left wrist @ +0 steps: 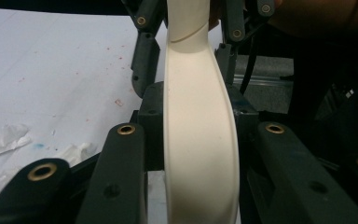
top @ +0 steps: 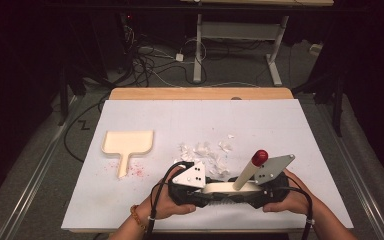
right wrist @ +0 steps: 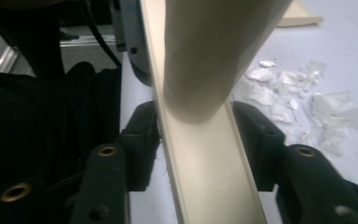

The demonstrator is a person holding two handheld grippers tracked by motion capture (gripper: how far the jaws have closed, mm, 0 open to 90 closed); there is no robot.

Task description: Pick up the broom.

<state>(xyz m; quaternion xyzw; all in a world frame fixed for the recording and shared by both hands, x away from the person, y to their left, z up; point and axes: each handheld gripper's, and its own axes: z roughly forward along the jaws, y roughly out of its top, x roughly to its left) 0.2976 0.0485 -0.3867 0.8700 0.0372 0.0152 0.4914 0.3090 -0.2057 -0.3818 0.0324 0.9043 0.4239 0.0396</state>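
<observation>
A cream hand brush (top: 226, 187) hangs just above the table's front edge, its long handle (top: 245, 173) slanting up to a red cap (top: 260, 156). My left gripper (top: 206, 193) comes in from the left and is shut on the brush's head (left wrist: 200, 140). From the right, my right gripper (top: 254, 193) has its pads against both sides of the same head (right wrist: 205, 158), under the foot of the handle (right wrist: 205, 60). A cream dustpan (top: 128, 142) lies flat at the left. Torn white paper scraps (top: 206, 152) are strewn just beyond the brush.
A white sheet (top: 190, 117) covers the wooden table. Red specks (top: 138, 171) dot it by the dustpan's handle. Beyond the table's far edge are a desk frame (top: 199, 45) and loose cables (top: 150, 65) on the floor. Dark floor lies on both sides.
</observation>
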